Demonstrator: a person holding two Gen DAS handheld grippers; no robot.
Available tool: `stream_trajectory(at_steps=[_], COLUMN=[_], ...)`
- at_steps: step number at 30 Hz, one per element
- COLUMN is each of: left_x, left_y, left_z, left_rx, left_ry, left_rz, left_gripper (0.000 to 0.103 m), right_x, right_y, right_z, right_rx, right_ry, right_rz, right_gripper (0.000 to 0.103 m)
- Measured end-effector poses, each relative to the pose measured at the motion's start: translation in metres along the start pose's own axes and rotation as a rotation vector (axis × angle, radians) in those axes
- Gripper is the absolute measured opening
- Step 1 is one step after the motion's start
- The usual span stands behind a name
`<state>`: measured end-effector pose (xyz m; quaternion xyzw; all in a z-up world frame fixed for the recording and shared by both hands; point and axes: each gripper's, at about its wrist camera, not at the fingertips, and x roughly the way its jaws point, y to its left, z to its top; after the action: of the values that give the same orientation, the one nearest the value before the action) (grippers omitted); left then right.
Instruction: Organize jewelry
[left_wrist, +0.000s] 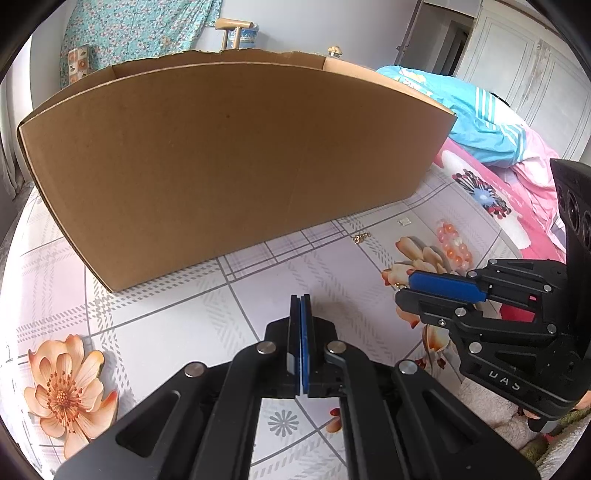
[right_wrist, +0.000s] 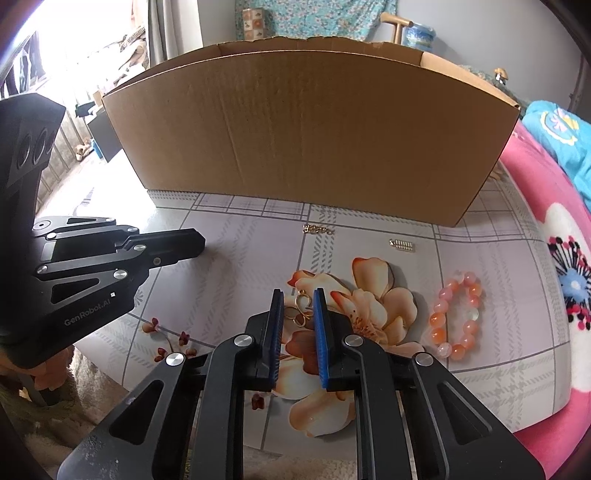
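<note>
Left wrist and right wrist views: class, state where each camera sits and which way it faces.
Left wrist: sits on the left gripper, faces down along its shut fingers at the tablecloth and box; right gripper shows at right.
Right wrist: sits on the right gripper, faces down at a gold piece between its fingers; left gripper shows at left.
Shared: box, bead bracelet, gold chain.
</note>
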<state>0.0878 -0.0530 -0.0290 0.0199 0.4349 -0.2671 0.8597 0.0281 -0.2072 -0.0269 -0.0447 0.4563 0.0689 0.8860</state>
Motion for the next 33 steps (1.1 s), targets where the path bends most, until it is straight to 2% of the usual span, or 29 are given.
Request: stream_trajectory(at_steps=[7, 12, 16, 19, 33], left_x=[0.000, 0.000, 0.006, 0.015, 0.050], left_y=[-0.002, -0.013, -0.020, -0.031, -0.063], left_z=[0.001, 0.012, 0.024, 0.033, 0.047], left_rx=[0.008, 0.023, 0.028, 0.056, 0.205], left_ry=[-0.004, -0.033, -0.050, -0.052, 0.000], left_rz=[0.001, -0.028, -0.042, -0.044, 0.058], left_gripper=[0.000, 0.001, 0.015, 0.016, 0.014], right_x=[-0.006, -0.014, -0.022, -0.027, -0.032], right_y=[-0.011, -0.022, -0.037, -0.047, -0.065], right_z=[0.001, 0.004, 0.004, 0.003, -0.002], right_rx=[0.004, 0.014, 0.041, 0.063, 0.120], right_ry=[-0.013, -0.051, -0.085, -0.106, -0.149], right_rz=[0.017, 0.000, -0.015, -0.011, 0.044], right_gripper=[0.014, 0.014, 0.014, 0.014, 0.014])
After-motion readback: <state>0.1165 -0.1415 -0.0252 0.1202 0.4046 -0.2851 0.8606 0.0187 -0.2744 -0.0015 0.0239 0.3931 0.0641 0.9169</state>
